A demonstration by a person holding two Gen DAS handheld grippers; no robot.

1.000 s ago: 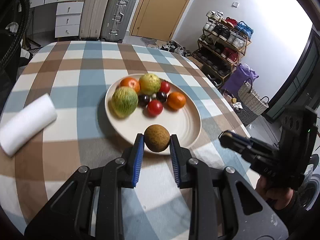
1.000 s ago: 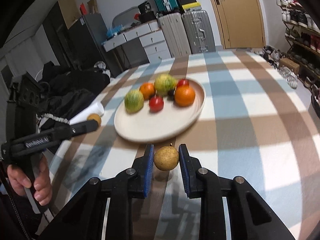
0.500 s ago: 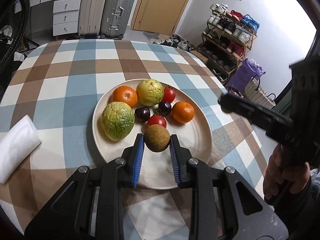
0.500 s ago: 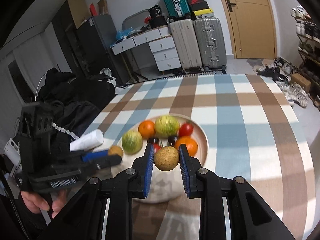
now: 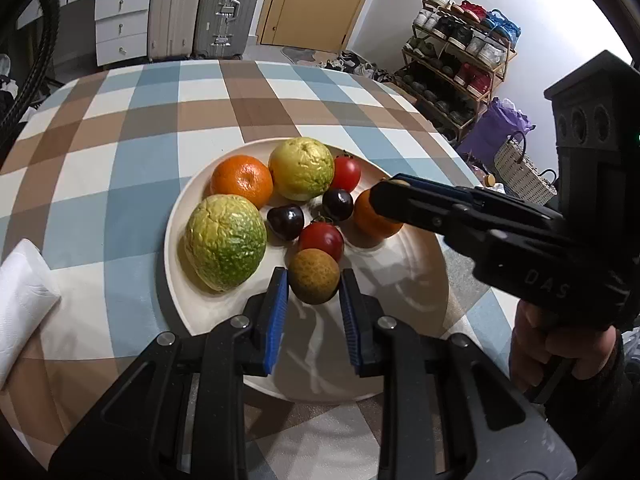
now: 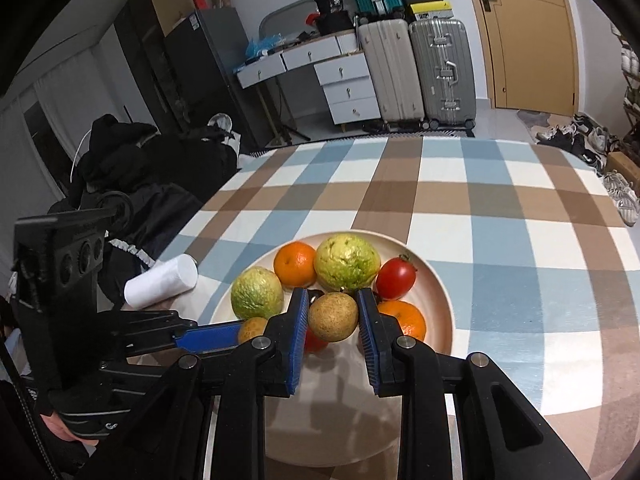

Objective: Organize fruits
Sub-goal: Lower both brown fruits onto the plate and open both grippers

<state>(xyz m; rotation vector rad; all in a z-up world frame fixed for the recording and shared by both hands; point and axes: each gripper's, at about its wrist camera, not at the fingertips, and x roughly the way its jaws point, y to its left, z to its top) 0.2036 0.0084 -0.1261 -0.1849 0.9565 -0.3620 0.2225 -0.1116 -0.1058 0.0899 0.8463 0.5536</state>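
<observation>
Through the left wrist camera we see our left gripper (image 5: pixel 314 294) low in the frame, its blue pads pinching a small brown fruit (image 5: pixel 314 281) over the near part of a cream plate (image 5: pixel 416 280). The plate sits at the centre of the frame on a checked tablecloth (image 5: pixel 120 152). On it lie a large green fruit (image 5: pixel 225 241) to the left, an orange (image 5: pixel 242 180) and a yellow-green fruit (image 5: pixel 301 168) above, two tomatoes (image 5: pixel 321 240), two dark cherries (image 5: pixel 285 222) and a second orange (image 5: pixel 374 220), partly hidden. Our right gripper (image 5: pixel 390 184) reaches in from the right edge, with a brown fruit barely showing at its tip. A white paper roll (image 5: pixel 22 300) lies at the left edge.

Through the right wrist camera, our right gripper (image 6: pixel 333 320) pinches a tan round fruit (image 6: pixel 333 317) at lower centre, above the plate (image 6: pixel 438 292). Our left gripper (image 6: pixel 244 334) comes in from the lower left, closed on its own small fruit (image 6: pixel 252 328) just over the plate's left rim.
</observation>
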